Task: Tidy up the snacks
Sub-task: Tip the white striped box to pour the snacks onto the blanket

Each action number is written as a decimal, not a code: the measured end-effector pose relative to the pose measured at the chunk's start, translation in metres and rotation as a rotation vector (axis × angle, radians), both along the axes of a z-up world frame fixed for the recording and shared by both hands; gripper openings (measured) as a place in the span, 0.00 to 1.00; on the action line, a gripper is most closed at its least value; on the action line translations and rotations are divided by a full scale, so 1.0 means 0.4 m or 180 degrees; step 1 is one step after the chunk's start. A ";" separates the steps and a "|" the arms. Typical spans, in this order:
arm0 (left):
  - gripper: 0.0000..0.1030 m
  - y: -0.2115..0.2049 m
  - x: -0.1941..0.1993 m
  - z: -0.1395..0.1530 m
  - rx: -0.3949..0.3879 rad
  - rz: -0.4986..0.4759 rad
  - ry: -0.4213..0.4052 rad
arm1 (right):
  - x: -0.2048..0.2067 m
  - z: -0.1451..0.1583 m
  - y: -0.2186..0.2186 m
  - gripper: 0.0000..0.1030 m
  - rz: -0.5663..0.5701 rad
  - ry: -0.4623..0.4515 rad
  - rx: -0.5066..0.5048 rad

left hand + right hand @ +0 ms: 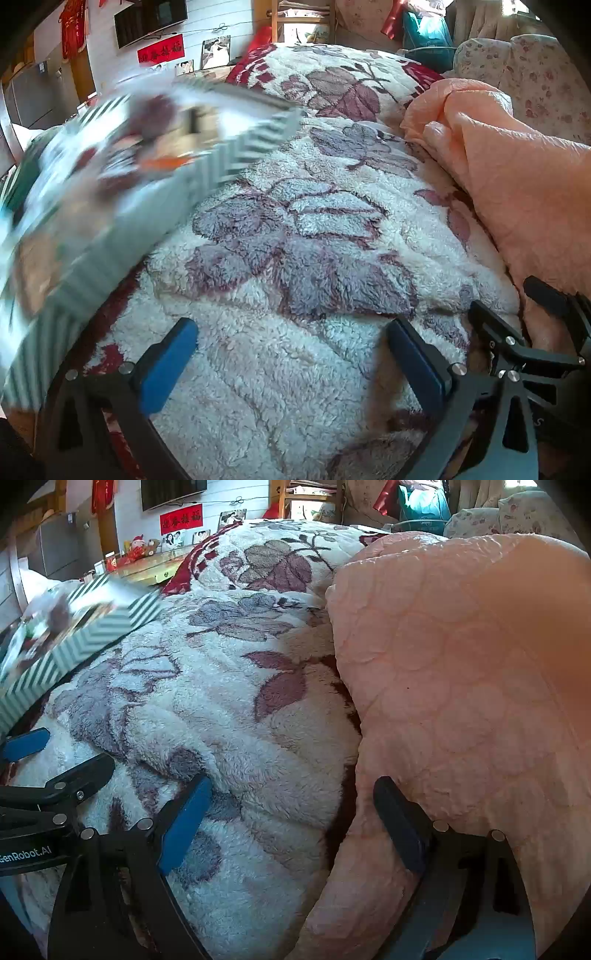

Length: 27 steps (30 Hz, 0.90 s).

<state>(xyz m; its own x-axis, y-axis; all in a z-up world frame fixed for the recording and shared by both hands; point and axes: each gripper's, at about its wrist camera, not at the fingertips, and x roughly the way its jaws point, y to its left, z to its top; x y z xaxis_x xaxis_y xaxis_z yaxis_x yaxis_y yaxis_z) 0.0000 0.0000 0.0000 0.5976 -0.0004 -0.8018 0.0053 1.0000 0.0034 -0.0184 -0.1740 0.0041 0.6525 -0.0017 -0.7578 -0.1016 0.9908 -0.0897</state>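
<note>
Here the blanket (295, 236) is bare between both sets of fingers; the striped box (207, 166) of blurred snacks (110, 162) lies at its left edge, the pink quilt (461, 686) at its right. Likely step: reach for the box; approach squarely. Left gripper (291, 365) wide open, empty. Right gripper (291, 823) wide open, empty, one finger beside the quilt.

You had one box (122, 192) with a green-and-white chevron wall — its contents were too blurred to count. It sat at the left edge of the one fleecy floral blanket (303, 258). One peach quilt (461, 686) lay along the blanket's right side. Two grippers hung over the blanket — the left gripper (291, 358) and the right gripper (291, 819), two fingers each.
</note>
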 end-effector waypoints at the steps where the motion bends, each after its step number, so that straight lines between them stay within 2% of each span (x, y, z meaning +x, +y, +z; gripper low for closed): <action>1: 1.00 0.000 0.000 0.000 0.0001 0.0000 -0.0002 | 0.000 0.000 0.000 0.87 0.0000 -0.0001 0.0002; 27: 1.00 -0.009 -0.002 0.000 0.0005 -0.0001 0.0001 | 0.007 0.004 -0.003 0.88 -0.0003 -0.0002 0.0003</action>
<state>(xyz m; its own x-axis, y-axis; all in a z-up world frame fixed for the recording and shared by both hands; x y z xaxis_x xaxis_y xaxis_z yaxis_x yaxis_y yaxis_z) -0.0007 -0.0036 0.0000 0.5974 0.0006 -0.8019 0.0054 1.0000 0.0049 -0.0155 -0.1750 0.0058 0.6530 -0.0016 -0.7574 -0.1005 0.9910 -0.0887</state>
